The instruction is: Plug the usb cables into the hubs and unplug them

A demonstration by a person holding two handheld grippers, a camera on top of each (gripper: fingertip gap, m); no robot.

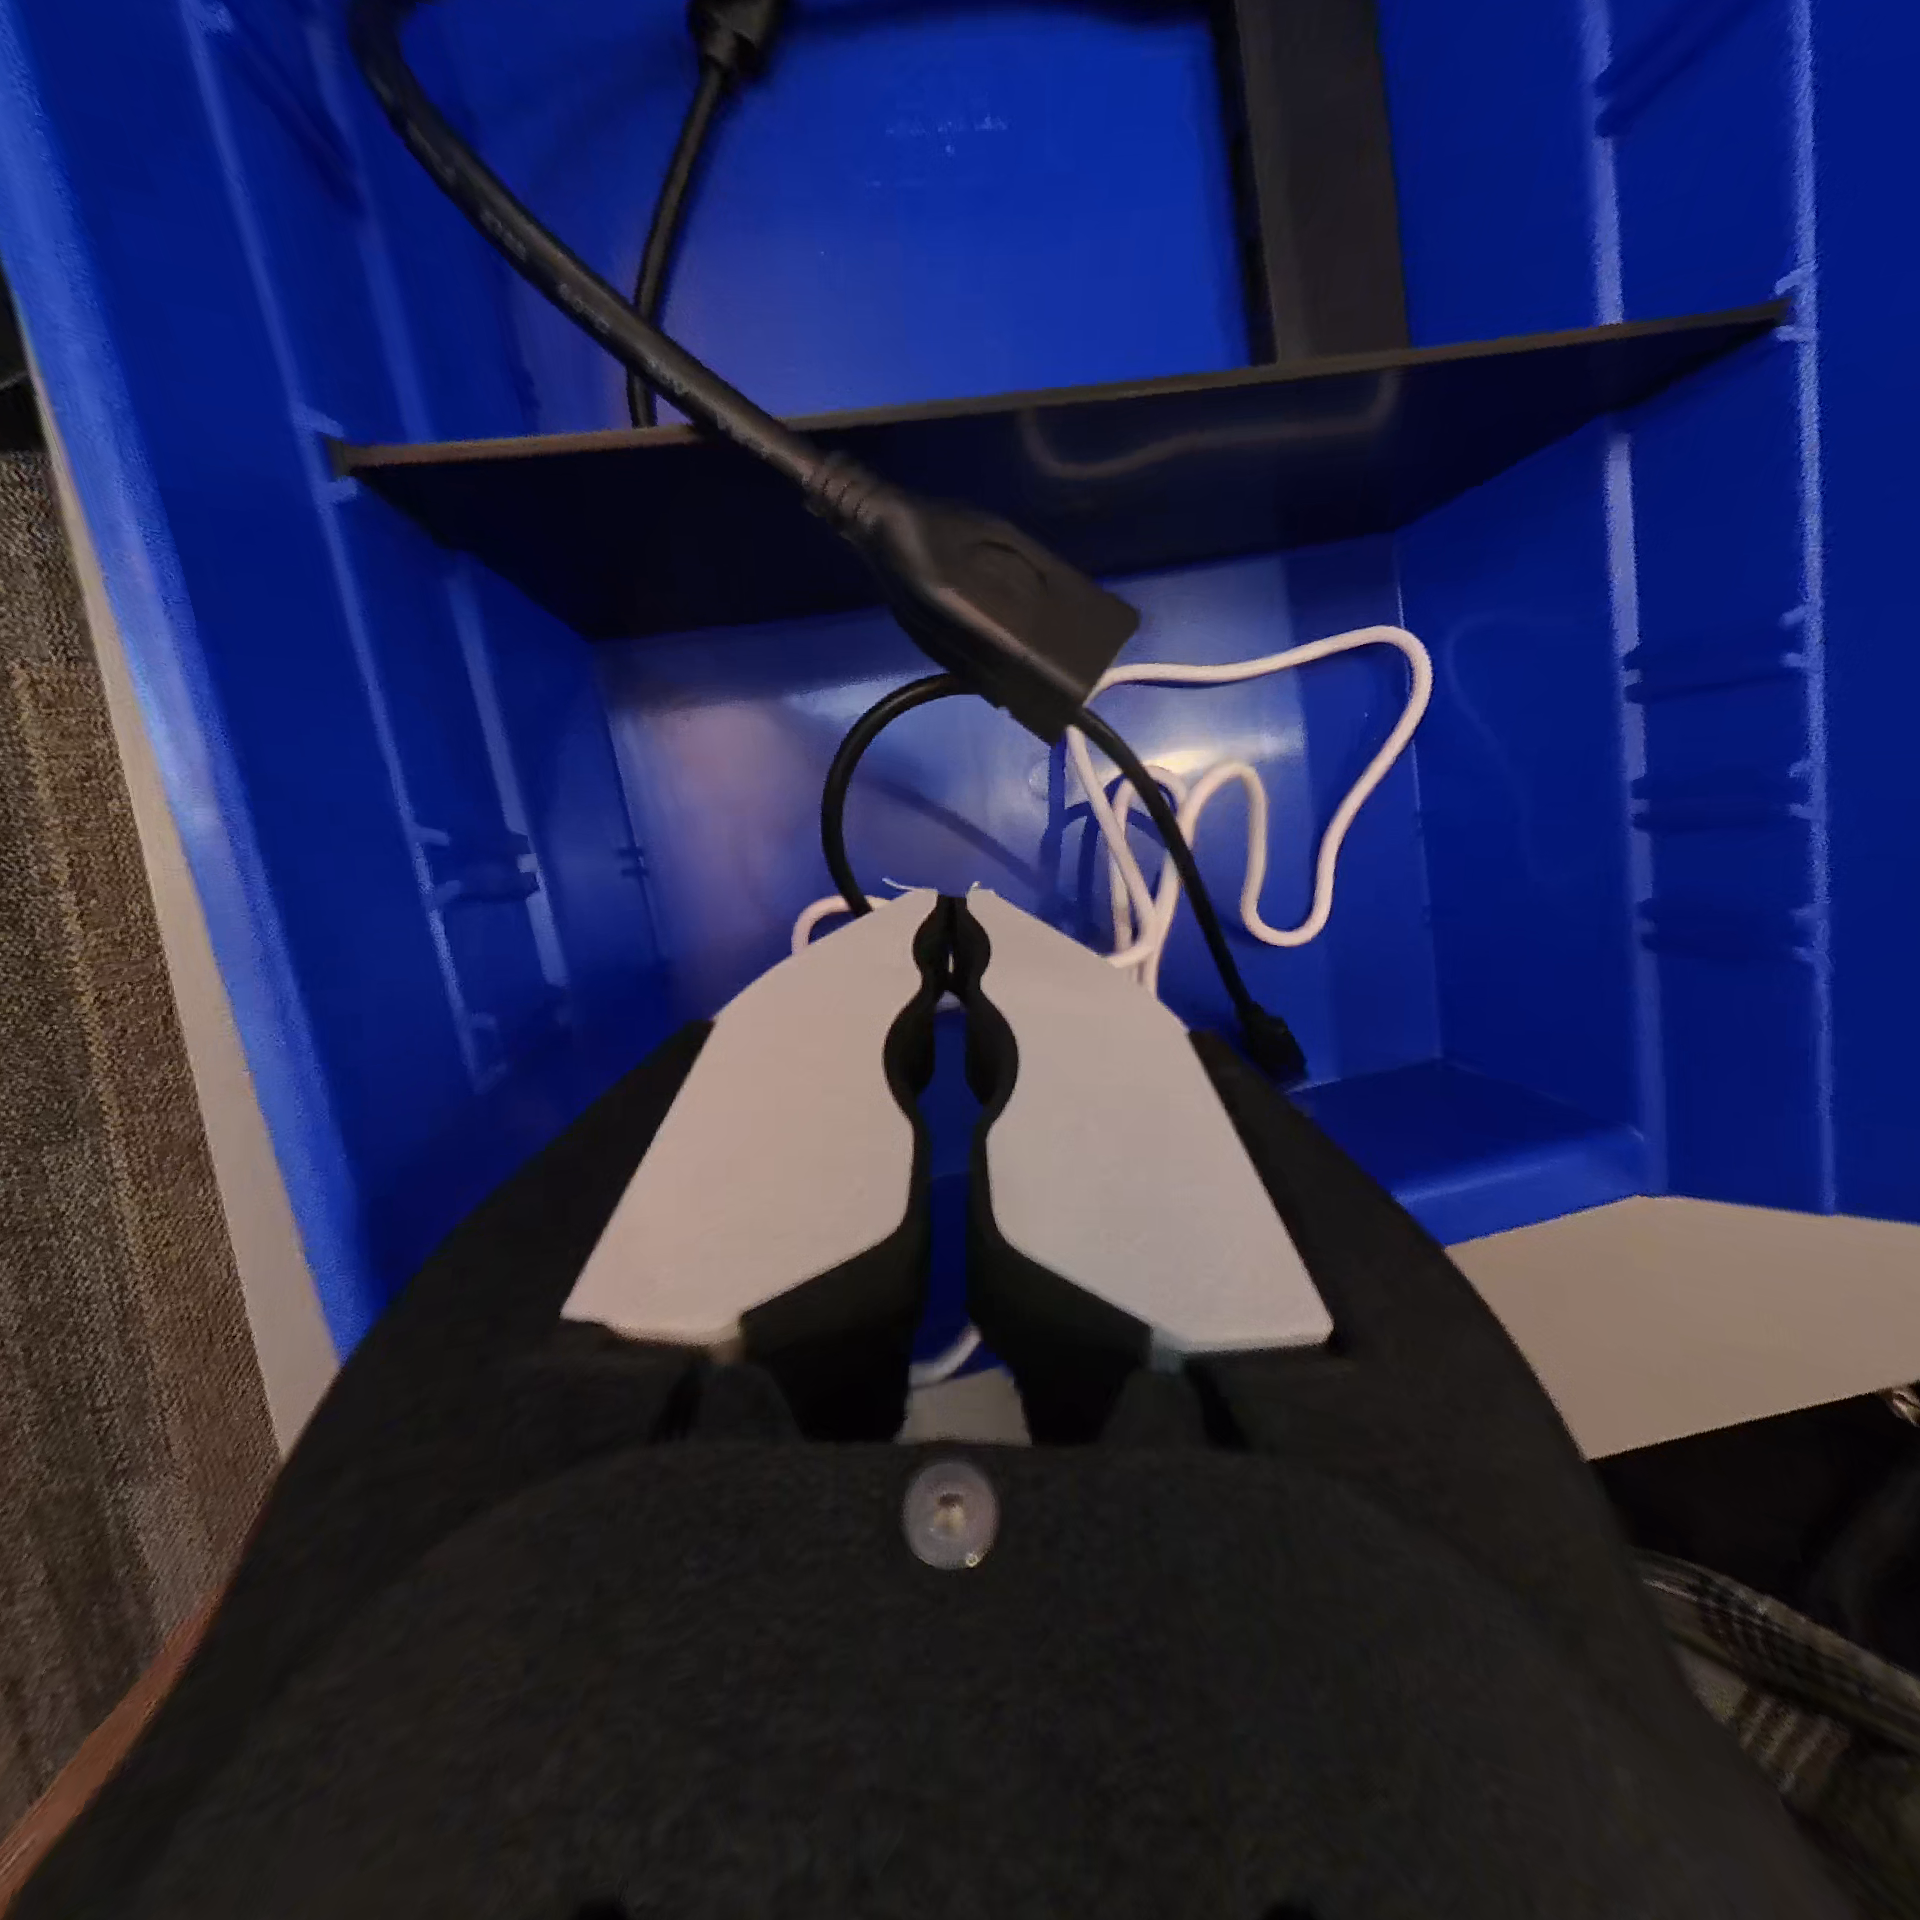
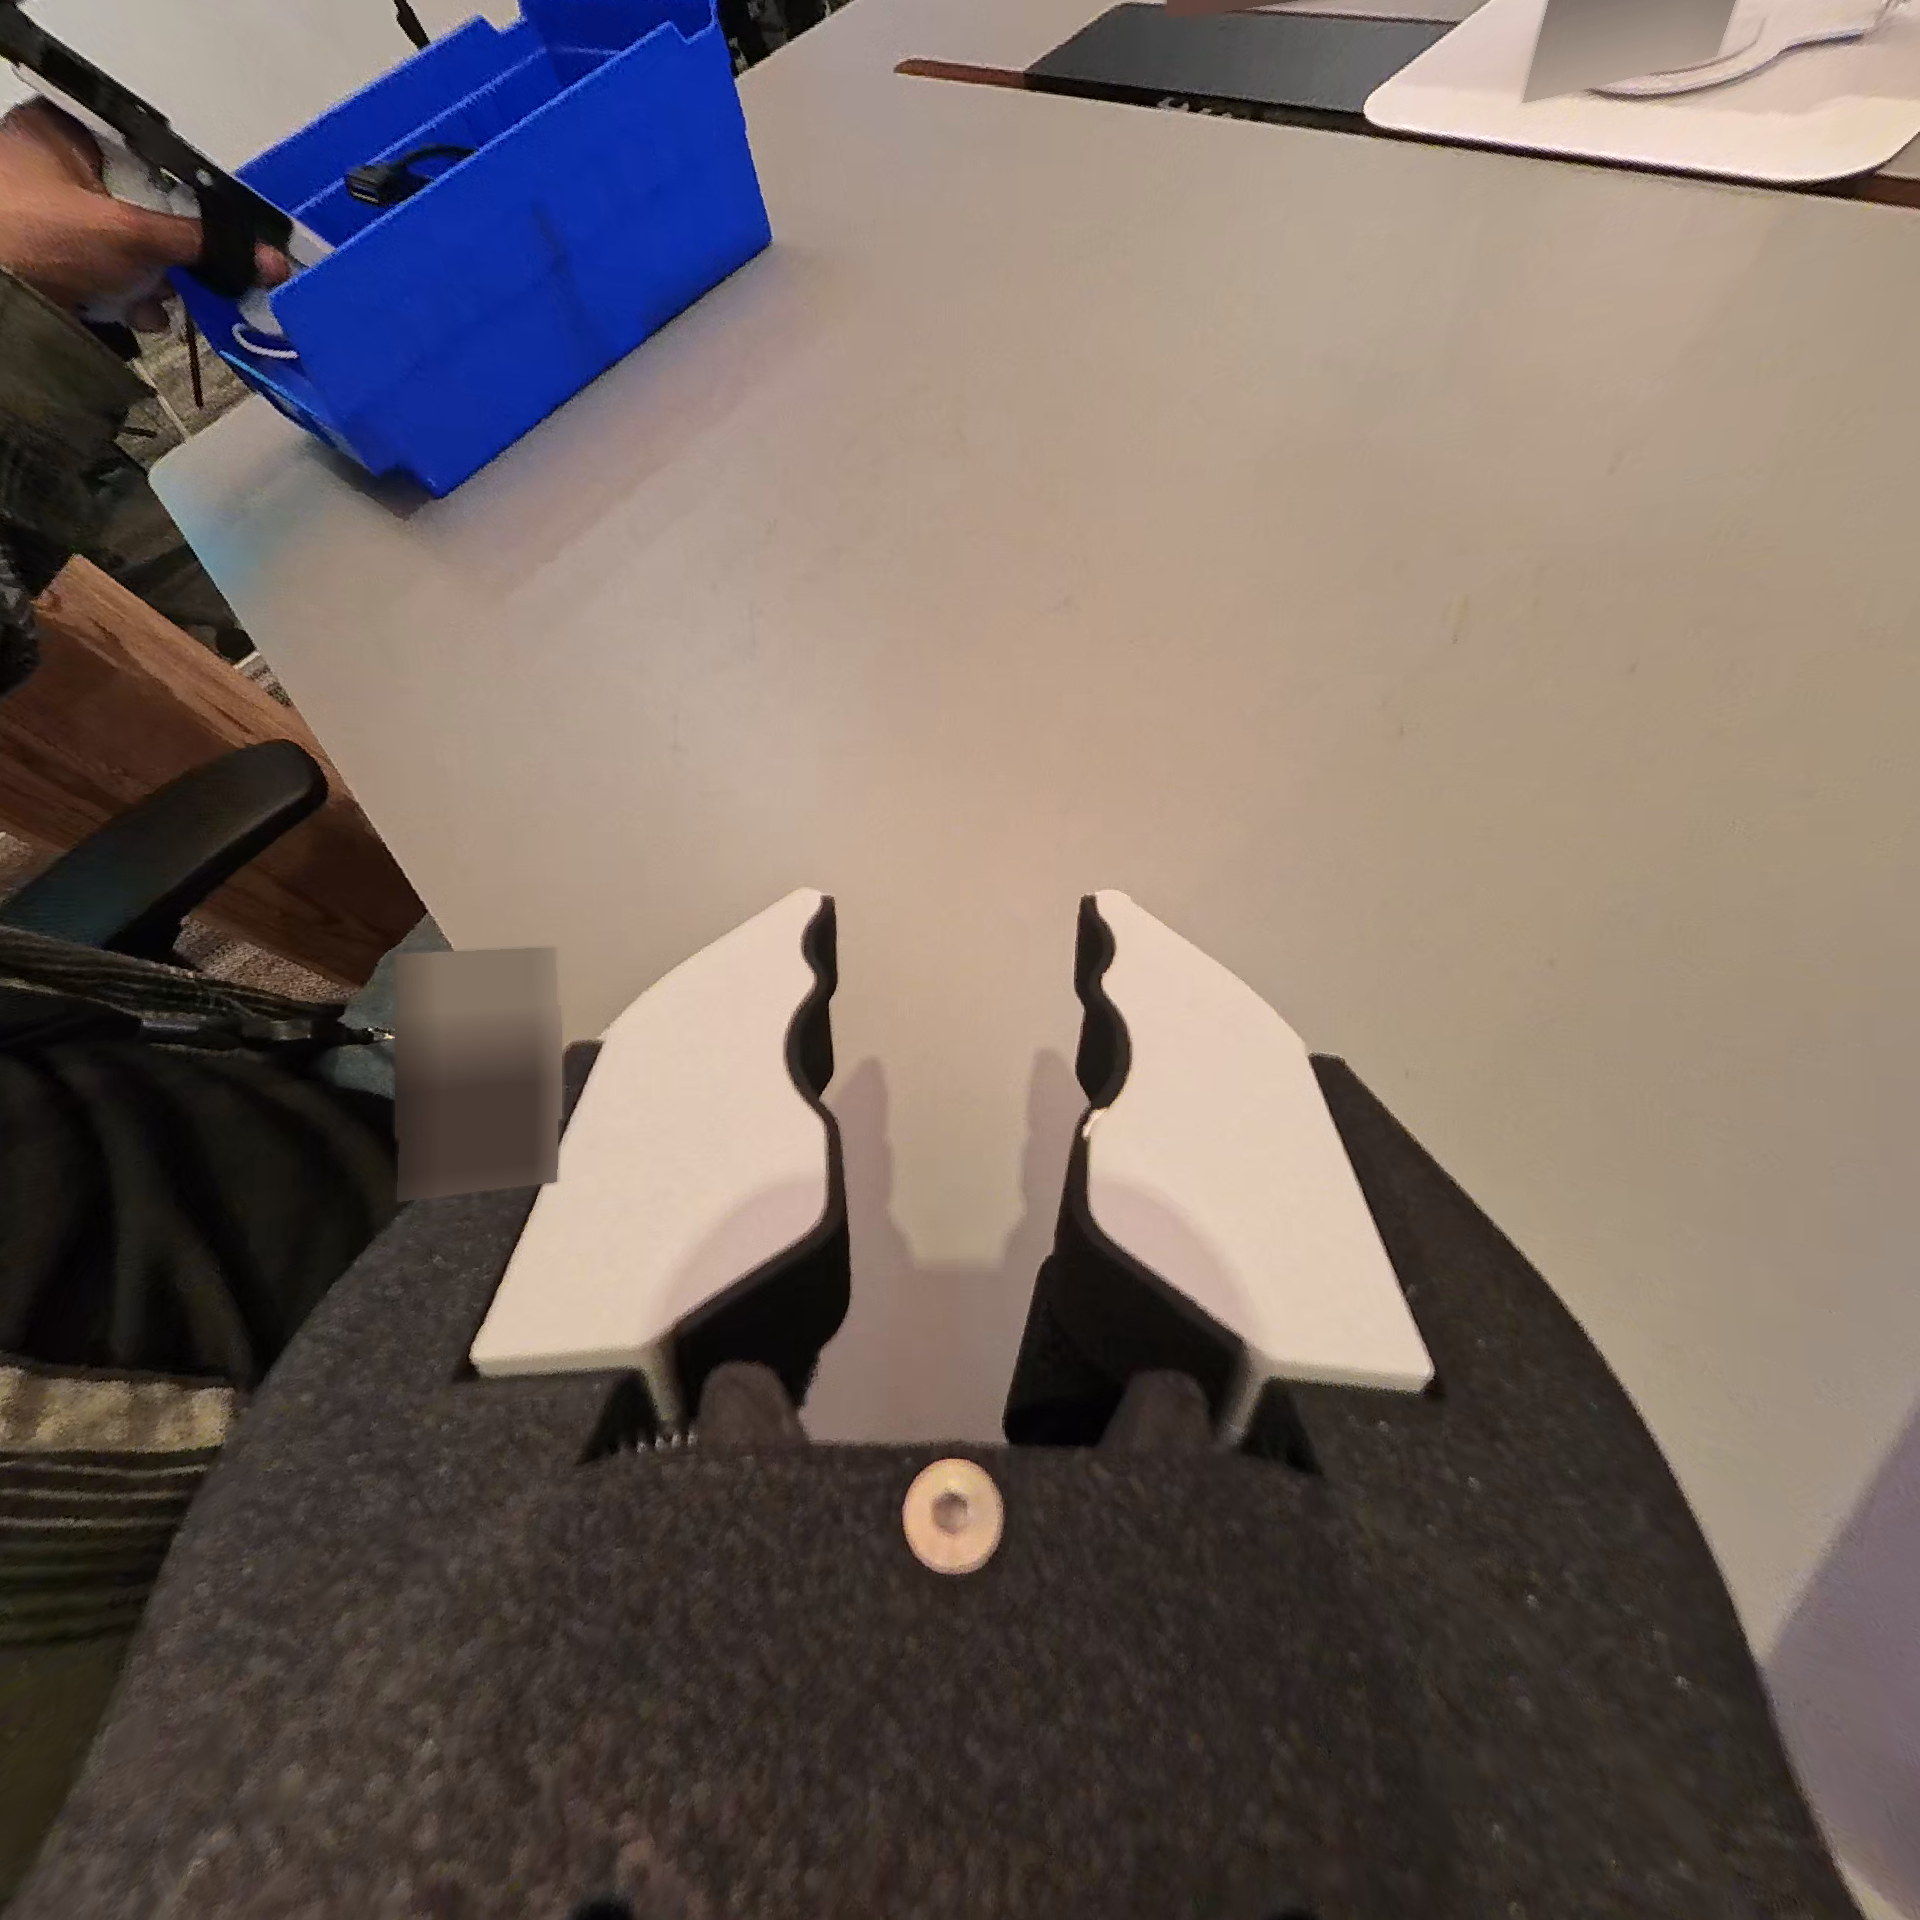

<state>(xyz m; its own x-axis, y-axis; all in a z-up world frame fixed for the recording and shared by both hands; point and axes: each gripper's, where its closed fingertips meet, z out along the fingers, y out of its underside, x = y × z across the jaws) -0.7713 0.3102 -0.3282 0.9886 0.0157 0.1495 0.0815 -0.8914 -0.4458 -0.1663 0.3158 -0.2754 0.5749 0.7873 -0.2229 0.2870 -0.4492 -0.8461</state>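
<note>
My left gripper [image 1: 948,906] reaches into a blue bin [image 1: 1714,831] and is shut at its tips on a thin black cable [image 1: 842,790]. That cable loops up behind a black hub end [image 1: 997,613] and runs down to a small plug [image 1: 1283,1049]. The hub's thick black cable [image 1: 582,301] hangs over a black divider [image 1: 1299,457]. A white cable [image 1: 1340,831] lies tangled on the bin floor. My right gripper [image 2: 954,914] is open and empty above the grey table [image 2: 1247,520], far from the bin [image 2: 499,301].
In the right wrist view a hand holds the left gripper [image 2: 234,234] at the bin's near end. A black mat [image 2: 1226,57] and a white board [image 2: 1662,114] lie at the table's far edge. A chair armrest [image 2: 177,831] stands to the left. The tips of one gripper are about 60 cm away from the tips of the other.
</note>
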